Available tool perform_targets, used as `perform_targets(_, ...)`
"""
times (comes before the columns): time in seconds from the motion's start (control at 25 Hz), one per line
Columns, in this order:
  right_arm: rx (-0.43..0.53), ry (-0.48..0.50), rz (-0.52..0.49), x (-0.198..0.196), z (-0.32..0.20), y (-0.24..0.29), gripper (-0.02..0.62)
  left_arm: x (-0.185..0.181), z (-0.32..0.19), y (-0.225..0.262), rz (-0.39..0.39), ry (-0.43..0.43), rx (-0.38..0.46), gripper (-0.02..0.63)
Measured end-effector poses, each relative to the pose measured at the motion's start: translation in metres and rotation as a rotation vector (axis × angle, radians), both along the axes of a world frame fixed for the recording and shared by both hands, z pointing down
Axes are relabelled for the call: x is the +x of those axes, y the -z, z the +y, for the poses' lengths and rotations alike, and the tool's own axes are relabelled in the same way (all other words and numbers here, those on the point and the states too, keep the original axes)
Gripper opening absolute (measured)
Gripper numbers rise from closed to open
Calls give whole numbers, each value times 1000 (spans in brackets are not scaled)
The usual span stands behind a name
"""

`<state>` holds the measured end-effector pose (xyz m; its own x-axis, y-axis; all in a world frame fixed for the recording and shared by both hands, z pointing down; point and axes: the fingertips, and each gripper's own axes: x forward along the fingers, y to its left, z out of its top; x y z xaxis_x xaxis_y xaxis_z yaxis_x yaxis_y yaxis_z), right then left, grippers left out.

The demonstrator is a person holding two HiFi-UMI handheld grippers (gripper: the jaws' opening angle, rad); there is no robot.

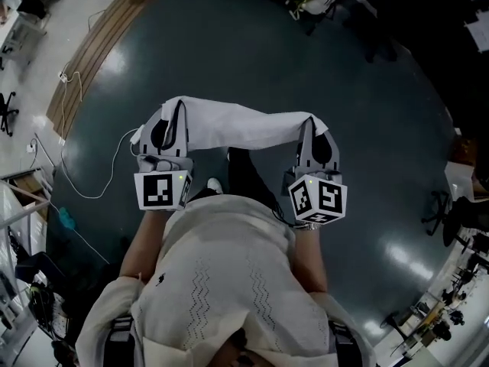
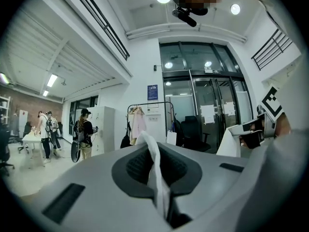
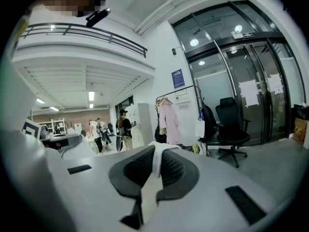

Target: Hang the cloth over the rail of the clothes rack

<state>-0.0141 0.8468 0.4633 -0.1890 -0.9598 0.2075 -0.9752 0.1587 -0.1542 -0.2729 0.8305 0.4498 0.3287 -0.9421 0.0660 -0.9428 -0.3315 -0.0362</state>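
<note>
A white cloth (image 1: 237, 125) hangs stretched between my two grippers above the dark floor. The left gripper (image 1: 174, 122) is shut on its left end, and a fold of cloth (image 2: 155, 170) stands pinched between the jaws in the left gripper view. The right gripper (image 1: 314, 134) is shut on the right end, with a strip of cloth (image 3: 155, 170) caught between the pads. Far ahead stands the clothes rack (image 2: 150, 122) with a black rail (image 3: 178, 92) and a pink garment (image 3: 168, 122) on a hanger. Both grippers point roughly level towards it.
A black office chair (image 3: 231, 124) stands right of the rack before glass doors (image 2: 207, 110). Several people (image 2: 83, 132) stand at the left near a table. A white cable (image 1: 92, 176) lies on the floor at the left. Bags (image 3: 203, 148) sit beside the rack.
</note>
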Motion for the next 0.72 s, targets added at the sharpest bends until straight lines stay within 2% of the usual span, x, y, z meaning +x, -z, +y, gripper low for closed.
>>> perform_targets(0.16, 16, 24, -12, 25, -90, 8, 25, 30, -89, 16, -18, -9, 23, 18)
perform_targets(0.28, 43, 59, -14, 44, -148, 21, 25, 47, -144, 34, -14, 17, 56, 18)
perform_targets(0.44, 73, 88, -25, 60, -205, 38, 25, 50, -192, 45, -11, 83, 68, 17)
perform_targets(0.72, 32, 72, -57, 70, -296, 29, 25, 53, -286, 41, -38, 78, 49, 17)
